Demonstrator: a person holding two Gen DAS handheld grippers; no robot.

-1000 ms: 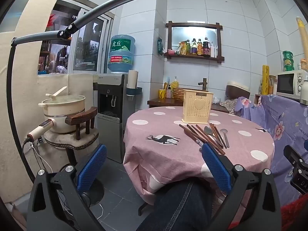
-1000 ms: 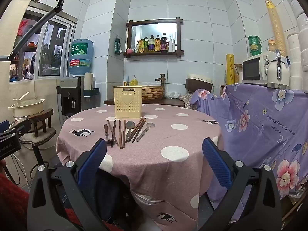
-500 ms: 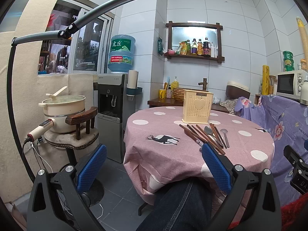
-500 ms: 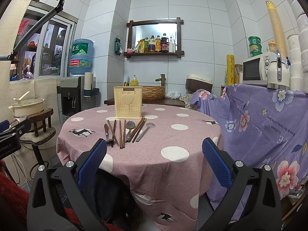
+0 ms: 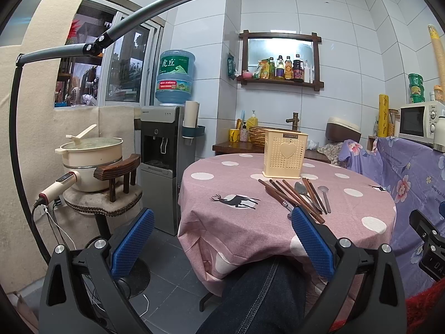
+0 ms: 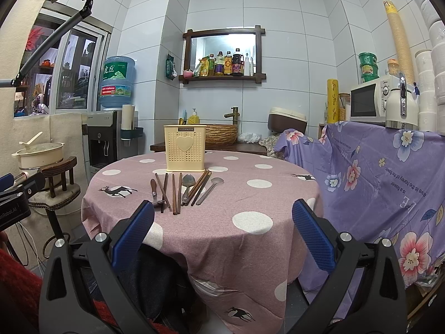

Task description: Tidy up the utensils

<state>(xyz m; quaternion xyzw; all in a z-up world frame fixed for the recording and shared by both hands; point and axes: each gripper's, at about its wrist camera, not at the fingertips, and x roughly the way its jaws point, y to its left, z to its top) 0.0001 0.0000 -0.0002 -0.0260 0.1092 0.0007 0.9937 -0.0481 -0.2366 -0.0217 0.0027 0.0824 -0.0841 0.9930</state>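
Observation:
A cream perforated utensil holder (image 6: 185, 148) with a heart stands upright on the round pink polka-dot table (image 6: 250, 222); it also shows in the left wrist view (image 5: 285, 153). In front of it lie several brown chopsticks (image 6: 174, 193), a wooden-handled peeler (image 6: 153, 190) and two metal spoons (image 6: 187, 182). The chopsticks also show in the left wrist view (image 5: 294, 197). My left gripper (image 5: 222, 239) is open and empty, held off the table's near left edge. My right gripper (image 6: 222, 233) is open and empty, held before the table's near edge, well short of the utensils.
A water dispenser (image 5: 164, 164) and a stool bearing a pot (image 5: 91, 158) stand left of the table. A purple floral-covered counter (image 6: 375, 181) with a microwave (image 6: 370, 100) stands right. My denim-clad leg (image 5: 261, 297) is below the left gripper.

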